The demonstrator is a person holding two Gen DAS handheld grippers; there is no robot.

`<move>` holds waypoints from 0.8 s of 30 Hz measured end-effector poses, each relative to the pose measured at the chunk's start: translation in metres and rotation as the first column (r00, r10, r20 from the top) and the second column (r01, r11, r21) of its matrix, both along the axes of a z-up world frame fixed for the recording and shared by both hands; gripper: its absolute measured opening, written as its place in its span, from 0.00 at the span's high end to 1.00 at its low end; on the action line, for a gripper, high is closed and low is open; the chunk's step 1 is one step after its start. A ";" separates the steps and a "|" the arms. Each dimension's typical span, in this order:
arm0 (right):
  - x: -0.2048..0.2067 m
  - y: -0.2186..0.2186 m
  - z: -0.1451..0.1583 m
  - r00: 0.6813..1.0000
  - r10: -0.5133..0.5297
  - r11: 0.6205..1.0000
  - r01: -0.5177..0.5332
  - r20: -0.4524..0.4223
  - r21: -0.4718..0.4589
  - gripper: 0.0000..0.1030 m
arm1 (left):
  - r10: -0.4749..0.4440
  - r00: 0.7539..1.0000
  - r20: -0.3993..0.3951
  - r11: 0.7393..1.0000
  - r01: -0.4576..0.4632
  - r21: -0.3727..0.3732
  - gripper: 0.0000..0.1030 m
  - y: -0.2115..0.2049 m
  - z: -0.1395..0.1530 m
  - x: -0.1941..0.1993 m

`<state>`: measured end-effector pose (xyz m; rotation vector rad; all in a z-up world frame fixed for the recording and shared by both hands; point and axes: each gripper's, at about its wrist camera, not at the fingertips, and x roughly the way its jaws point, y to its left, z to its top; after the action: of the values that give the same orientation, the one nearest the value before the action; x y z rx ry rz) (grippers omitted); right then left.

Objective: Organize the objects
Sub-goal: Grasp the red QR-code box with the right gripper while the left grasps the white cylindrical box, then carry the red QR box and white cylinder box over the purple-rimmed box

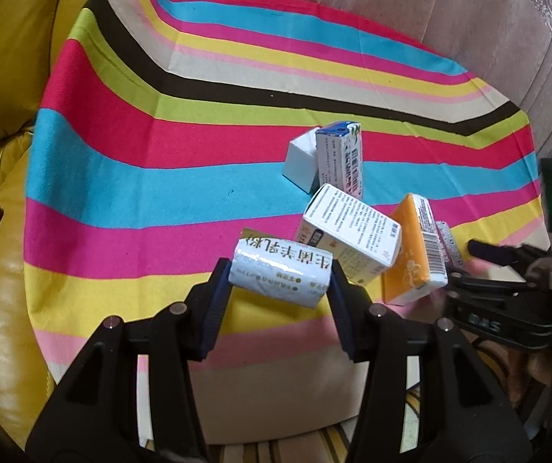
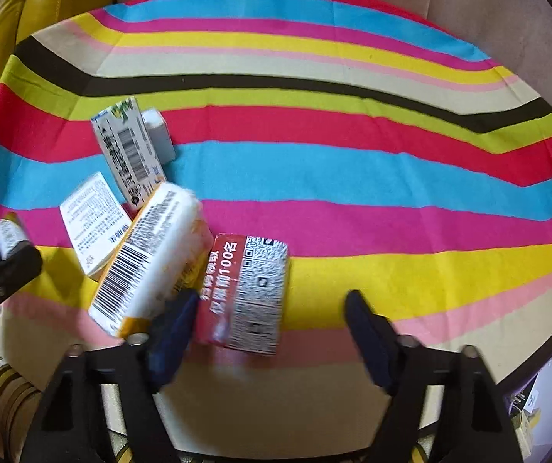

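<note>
My left gripper [image 1: 279, 281] is shut on a white packet with Chinese print [image 1: 280, 272] and holds it above the striped cloth [image 1: 160, 193]. Beyond it lie a white box with small text [image 1: 353, 227], an orange-and-white box [image 1: 414, 250], an upright blue-topped carton [image 1: 341, 158] and a plain white box [image 1: 301, 158]. My right gripper [image 2: 268, 328] is open. A red box with a QR code [image 2: 248, 293] lies between its fingers, close to the left finger. The orange-and-white box [image 2: 152, 258] rests against that finger's outer side.
The cloth covers a small table set against a beige sofa [image 1: 468, 19] and a yellow leather seat [image 1: 5, 58]. The right gripper's body [image 1: 526, 293] shows at the right in the left wrist view. The cloth's left and far parts [image 2: 353, 115] hold nothing.
</note>
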<state>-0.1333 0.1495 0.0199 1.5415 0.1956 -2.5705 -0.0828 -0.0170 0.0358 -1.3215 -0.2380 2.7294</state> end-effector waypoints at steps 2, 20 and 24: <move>0.000 0.001 0.000 1.000 0.006 1.000 -0.006 0.007 -0.016 0.58 | 0.003 1.000 -0.014 1.000 -0.003 0.009 0.49 0.002 0.003 0.004; 0.031 0.019 0.025 0.998 0.006 0.999 -0.009 -0.066 -0.043 0.58 | -0.029 0.999 -0.042 0.999 0.030 0.029 0.49 0.050 0.019 0.033; 0.040 0.029 0.030 0.997 -0.003 0.998 -0.002 -0.073 -0.062 0.58 | -0.048 0.998 -0.040 0.998 0.049 0.029 0.49 0.062 0.021 0.038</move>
<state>-0.0931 0.1783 0.0496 1.4282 0.1223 -2.6098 -0.0449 0.0454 0.0564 -1.2476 -0.2392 2.6981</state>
